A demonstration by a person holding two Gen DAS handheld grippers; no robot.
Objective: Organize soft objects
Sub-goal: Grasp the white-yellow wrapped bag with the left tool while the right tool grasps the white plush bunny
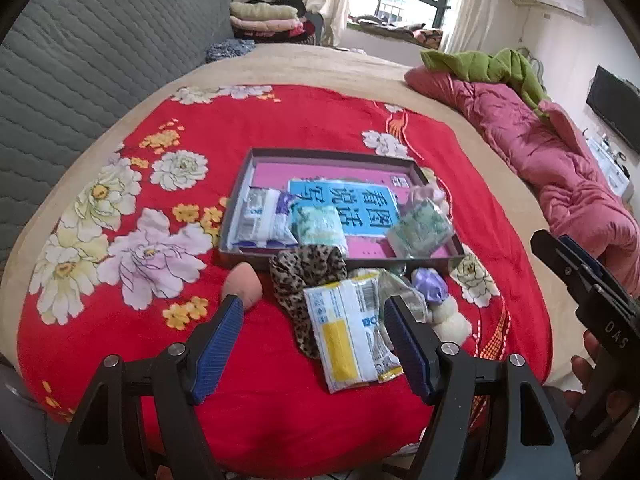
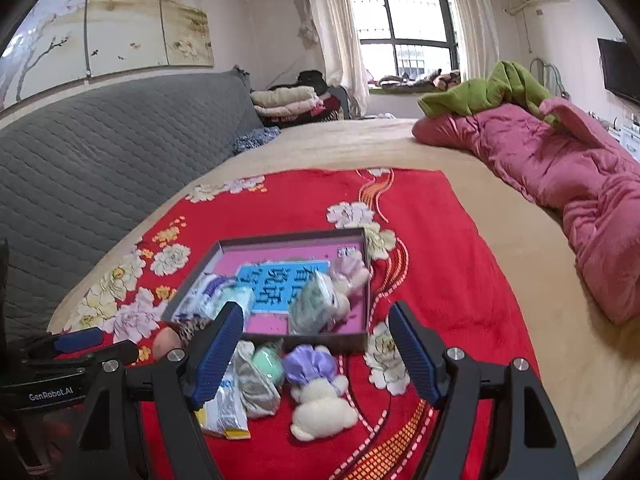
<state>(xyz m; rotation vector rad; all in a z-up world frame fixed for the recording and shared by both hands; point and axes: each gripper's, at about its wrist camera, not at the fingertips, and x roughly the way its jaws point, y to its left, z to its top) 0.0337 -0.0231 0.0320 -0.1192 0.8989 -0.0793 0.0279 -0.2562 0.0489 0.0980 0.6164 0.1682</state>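
A shallow grey tray (image 1: 236, 196) (image 2: 362, 258) lies on the red floral blanket and holds several soft packets on a blue and pink book. In front of it lie a white and yellow tissue pack (image 1: 344, 336) (image 2: 224, 404), a leopard-print scrunchie (image 1: 304, 276), a peach sponge (image 1: 242, 286) (image 2: 166, 342), a clear bag with a mint item (image 2: 260, 376) and a cream plush with a purple bonnet (image 2: 316, 392) (image 1: 436, 296). My left gripper (image 1: 316, 312) is open over the tissue pack. My right gripper (image 2: 316, 320) is open above the plush and bag.
The red blanket (image 1: 280, 420) (image 2: 420, 200) covers a beige bed. A grey quilted headboard (image 1: 80, 60) is on the left. A pink duvet (image 2: 560, 184) with a green garment (image 2: 488, 92) lies on the right. Folded clothes (image 1: 264, 20) sit at the back.
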